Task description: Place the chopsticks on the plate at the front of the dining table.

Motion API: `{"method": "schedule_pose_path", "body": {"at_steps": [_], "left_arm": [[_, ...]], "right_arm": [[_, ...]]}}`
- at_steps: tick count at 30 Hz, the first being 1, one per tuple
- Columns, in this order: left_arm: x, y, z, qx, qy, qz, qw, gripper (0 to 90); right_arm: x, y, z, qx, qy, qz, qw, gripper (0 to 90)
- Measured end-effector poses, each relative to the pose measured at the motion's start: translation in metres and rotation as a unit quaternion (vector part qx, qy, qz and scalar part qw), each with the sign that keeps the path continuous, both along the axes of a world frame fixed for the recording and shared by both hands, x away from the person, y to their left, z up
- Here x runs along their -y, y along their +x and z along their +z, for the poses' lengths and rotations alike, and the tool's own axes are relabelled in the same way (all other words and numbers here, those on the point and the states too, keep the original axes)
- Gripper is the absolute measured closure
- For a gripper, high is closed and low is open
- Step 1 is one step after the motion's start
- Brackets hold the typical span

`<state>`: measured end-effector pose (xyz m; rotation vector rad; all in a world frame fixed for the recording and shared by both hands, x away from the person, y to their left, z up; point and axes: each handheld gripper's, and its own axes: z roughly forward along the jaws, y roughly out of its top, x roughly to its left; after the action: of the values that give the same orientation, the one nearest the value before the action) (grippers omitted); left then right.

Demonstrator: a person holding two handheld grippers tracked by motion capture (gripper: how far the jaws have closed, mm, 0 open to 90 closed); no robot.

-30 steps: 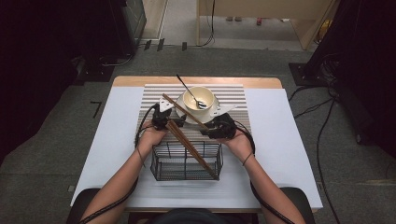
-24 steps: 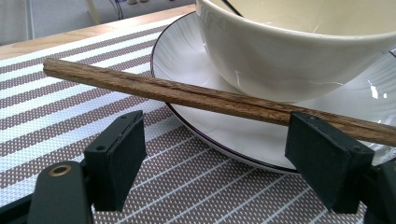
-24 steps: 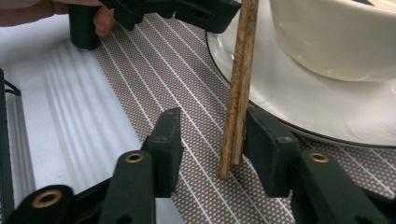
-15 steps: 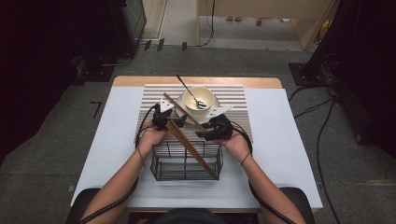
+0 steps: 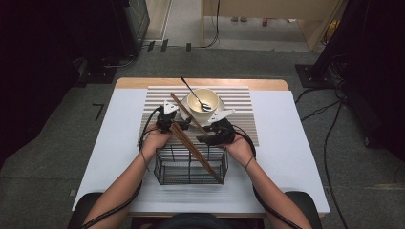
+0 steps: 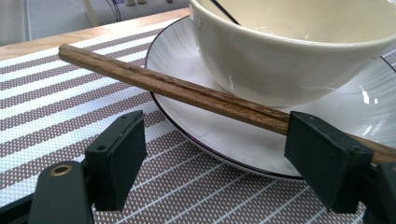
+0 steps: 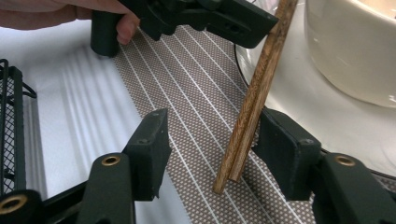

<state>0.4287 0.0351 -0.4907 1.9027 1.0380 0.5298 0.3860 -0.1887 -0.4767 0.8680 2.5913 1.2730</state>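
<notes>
We are letting go of the chopsticks point(image 7: 254, 88) beside the bowl point(image 5: 204, 100): our right gripper point(image 7: 212, 140) has just been opening, both grippers now standing apart.

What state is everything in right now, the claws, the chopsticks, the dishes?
Left claw: open.
Right claw: open, jaws just widened, chopsticks between them.
Chopsticks: paired, slanting from plate to basket.
Bowl: upright on plate, spoon inside.
Spoon: leaning in bowl.
Plate: flat on striped mat.
Wire basket: upright.
</notes>
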Motion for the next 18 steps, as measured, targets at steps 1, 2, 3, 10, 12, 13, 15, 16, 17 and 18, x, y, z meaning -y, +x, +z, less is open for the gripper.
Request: {"method": "schedule_pose_path", "body": {"at_steps": [1,2,3,10,12,13,15,16,17,18], "left_arm": [[0.0001,0.0000,-0.0001,0.000,0.000,0.000,1.0000,21.2],[0.0003,-0.0001,-0.0001,0.000,0.001,0.001,1.0000,21.2],[0.0004,-0.0004,-0.0001,0.002,0.004,-0.001,1.0000,21.2],[0.0002,-0.0003,0.0003,0.006,0.006,0.002,1.0000,21.2],[-0.0001,-0.0002,0.0003,0.006,0.006,0.002,1.0000,21.3],[-0.0002,-0.0001,0.0002,0.007,0.006,0.003,1.0000,21.3],[-0.0005,0.0002,0.0000,0.006,0.005,0.004,1.0000,21.3],[-0.0009,0.0004,0.0000,0.006,0.005,0.004,1.0000,21.3],[-0.0010,0.0004,-0.0001,0.006,0.005,0.004,1.0000,21.3],[-0.0011,0.0004,-0.0001,0.007,0.005,0.004,1.0000,21.3]], "right_arm": [[-0.0011,-0.0002,-0.0002,0.002,0.001,0.001,1.0000,42.3],[-0.0016,-0.0003,-0.0004,0.004,0.001,0.001,1.0000,42.3],[-0.0021,-0.0004,-0.0005,0.003,0.000,0.002,1.0000,42.3],[-0.0049,-0.0010,-0.0007,0.005,0.008,0.005,0.9999,40.1],[-0.0066,-0.0014,-0.0009,0.005,0.008,0.009,0.9999,39.8],[-0.0074,-0.0014,-0.0010,0.006,0.007,0.010,0.9999,39.4],[-0.0089,-0.0014,-0.0007,0.007,0.007,0.012,0.9999,39.1],[-0.0094,-0.0012,-0.0007,0.008,0.008,0.014,0.9998,38.9],[-0.0103,-0.0012,-0.0004,0.009,0.008,0.017,0.9998,38.8],[-0.0108,-0.0011,-0.0002,0.008,0.007,0.018,0.9998,38.8]]}}
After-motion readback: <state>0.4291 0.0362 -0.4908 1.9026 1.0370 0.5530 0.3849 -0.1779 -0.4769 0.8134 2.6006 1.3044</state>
